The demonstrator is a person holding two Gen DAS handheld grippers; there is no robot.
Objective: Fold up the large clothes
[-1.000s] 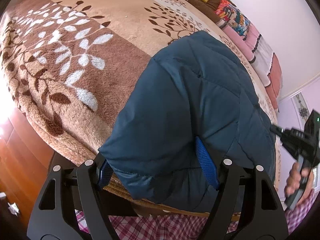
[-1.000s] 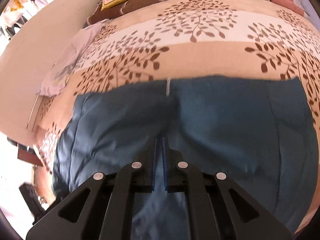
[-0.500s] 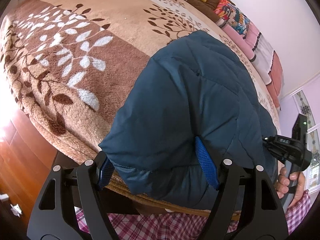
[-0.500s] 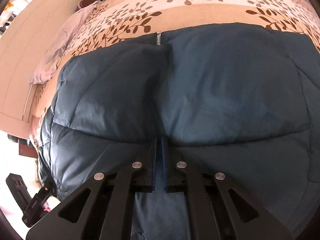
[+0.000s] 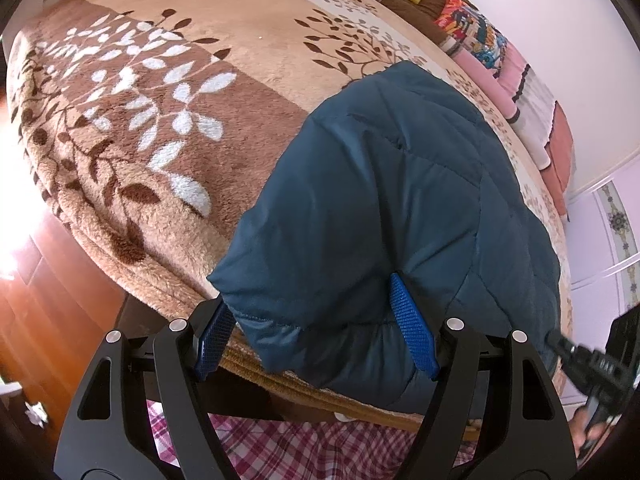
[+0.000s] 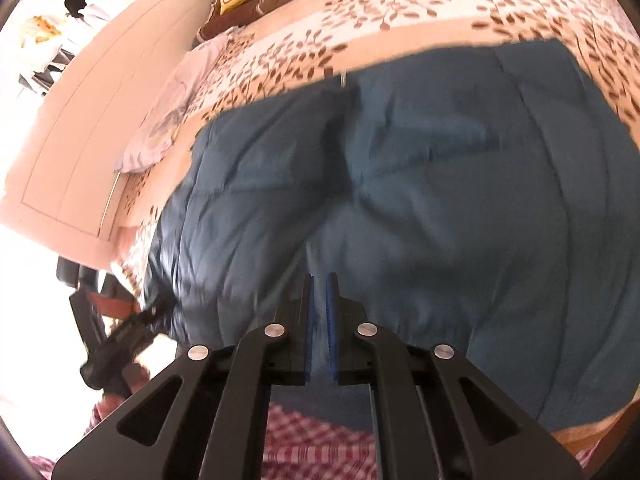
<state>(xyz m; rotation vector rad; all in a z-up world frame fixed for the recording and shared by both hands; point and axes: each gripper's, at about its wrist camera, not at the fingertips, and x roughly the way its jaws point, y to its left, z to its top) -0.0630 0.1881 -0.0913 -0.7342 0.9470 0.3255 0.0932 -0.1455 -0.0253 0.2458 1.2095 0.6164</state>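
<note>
A dark blue quilted jacket (image 5: 392, 208) lies on the bed near its front edge; it also fills the right wrist view (image 6: 440, 200), zip at the far edge. My left gripper (image 5: 316, 320) is open, its blue pads either side of the jacket's near corner, which bulges between them. My right gripper (image 6: 319, 320) has its pads nearly together with a thin strip of jacket fabric between them at the near hem. The right gripper shows in the left wrist view at the right edge (image 5: 580, 356).
The bed carries a beige and brown leaf-patterned blanket (image 5: 160, 100). Pillows and folded bedding (image 5: 500, 60) line the far side. A pale garment (image 6: 168, 120) lies at the far left. Wooden floor (image 5: 36, 300) lies left. My checked clothing (image 5: 280, 440) shows below.
The right gripper pulled back and its view tilted, so more blanket shows beyond the jacket. Its pads parted slightly. The left gripper hardly moved.
</note>
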